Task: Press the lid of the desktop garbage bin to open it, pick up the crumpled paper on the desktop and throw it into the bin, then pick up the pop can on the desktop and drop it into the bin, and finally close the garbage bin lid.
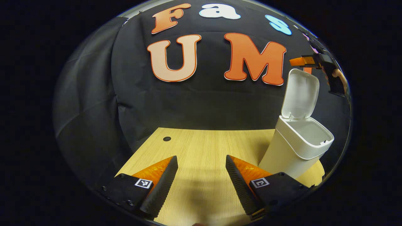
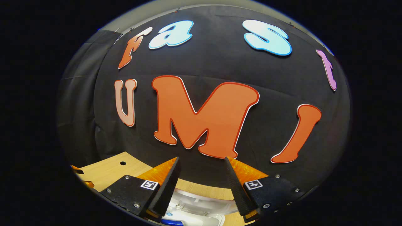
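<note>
The white desktop bin (image 1: 293,150) stands on the right of the wooden table, its lid (image 1: 300,94) tipped up and open. In the left gripper view, my left gripper (image 1: 201,157) hovers open over bare tabletop, left of the bin, with nothing between its fingers. My right gripper (image 1: 309,61), held by a hand (image 1: 338,75), hangs above and behind the raised lid. In the right gripper view, my right gripper (image 2: 202,158) is open and empty, facing the booth wall, with the bin's white rim (image 2: 201,201) just below its fingers. A small blue patch (image 2: 172,222) sits at the bottom edge; I cannot tell what it is.
The wooden table (image 1: 201,144) runs back to the black cloth wall and has a small round hole (image 1: 166,138) near its far left corner. The table's left edge drops off beside my left gripper.
</note>
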